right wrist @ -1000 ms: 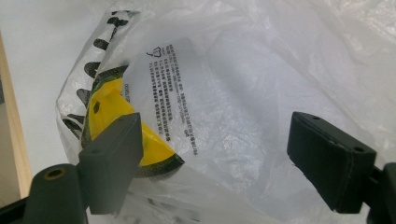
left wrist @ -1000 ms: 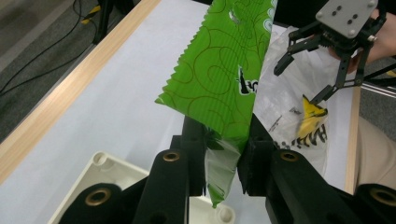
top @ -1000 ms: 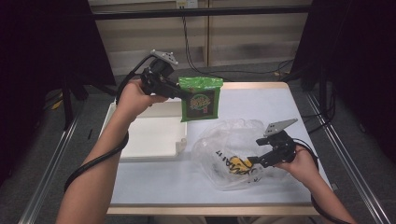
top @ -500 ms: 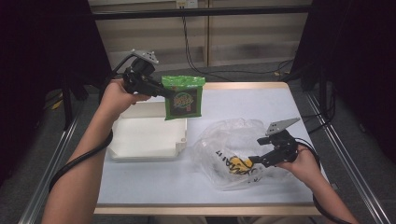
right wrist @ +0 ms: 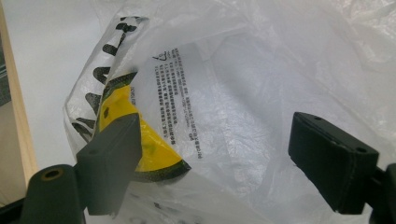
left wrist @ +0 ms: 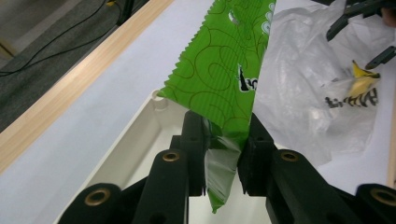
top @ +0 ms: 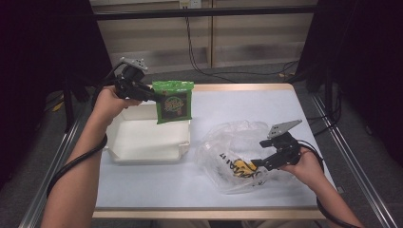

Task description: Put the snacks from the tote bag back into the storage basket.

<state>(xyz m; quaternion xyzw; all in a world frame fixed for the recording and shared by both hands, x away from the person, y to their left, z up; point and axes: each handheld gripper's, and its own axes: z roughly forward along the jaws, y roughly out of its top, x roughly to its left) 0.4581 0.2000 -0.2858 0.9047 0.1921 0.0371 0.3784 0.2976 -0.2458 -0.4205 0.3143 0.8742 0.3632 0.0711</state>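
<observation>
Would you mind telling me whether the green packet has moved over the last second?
Yes. The green packet has travelled left, from above the bare table to above the white tray's right edge.

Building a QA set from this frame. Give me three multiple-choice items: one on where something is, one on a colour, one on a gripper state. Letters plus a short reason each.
1. Where is the green snack packet?
A. Held in the air over the white tray's far edge
B. Lying inside the plastic bag
C. Flat on the table by the near edge

2. What colour is the patch printed on the clear plastic bag?
A. Red
B. Yellow
C. Blue

3. What state is the right gripper in?
A. Shut on the tray
B. Shut on the packet
C. Open at the bag

Answers:
1 A: the left gripper is clamped on the packet's edge, which hangs above the tray.
2 B: the right gripper view shows yellow beside black lettering.
3 C: its jaws stand apart, with bag film between them.
</observation>
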